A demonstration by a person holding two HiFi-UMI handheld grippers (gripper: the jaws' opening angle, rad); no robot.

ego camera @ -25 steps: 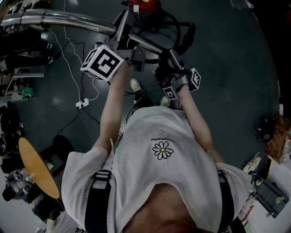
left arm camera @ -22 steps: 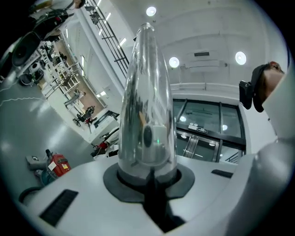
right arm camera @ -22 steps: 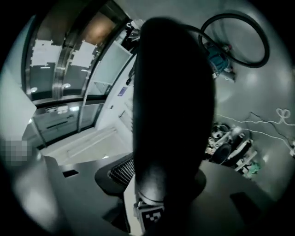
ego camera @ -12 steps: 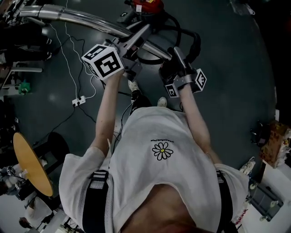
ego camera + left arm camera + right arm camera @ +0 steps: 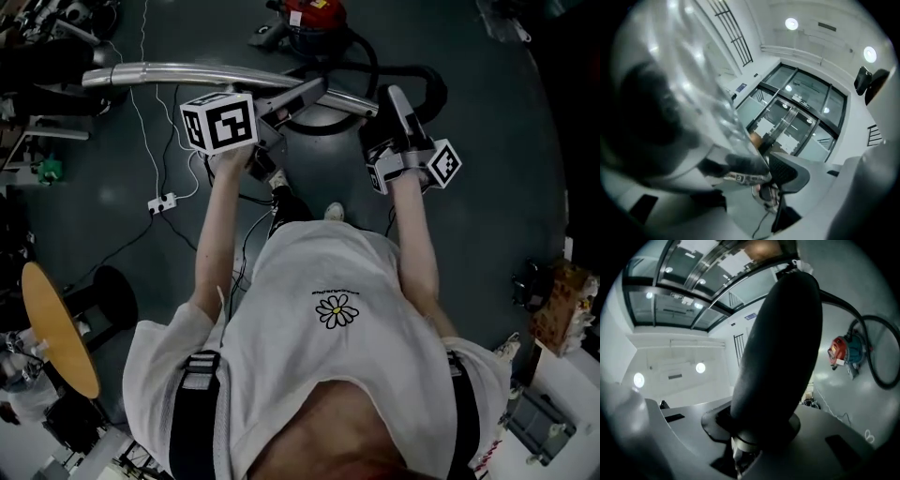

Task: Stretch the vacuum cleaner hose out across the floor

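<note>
Chrome wand [image 5: 178, 73] runs left to right above the floor. The black vacuum cleaner hose [image 5: 375, 61] curls from its right end to the far red canister [image 5: 314, 17]. Your left tool [image 5: 305, 97] has just been opening, with the wand loose between its jaws. Your right tool [image 5: 398, 98], just closing, clamps the hose handle [image 5: 778, 343].

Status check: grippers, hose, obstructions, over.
Left gripper just opened, metal wand at its jaws. Right gripper just closed on black hose handle. Hose curled beside red vacuum, unstretched. White power strip on floor, left side.
</note>
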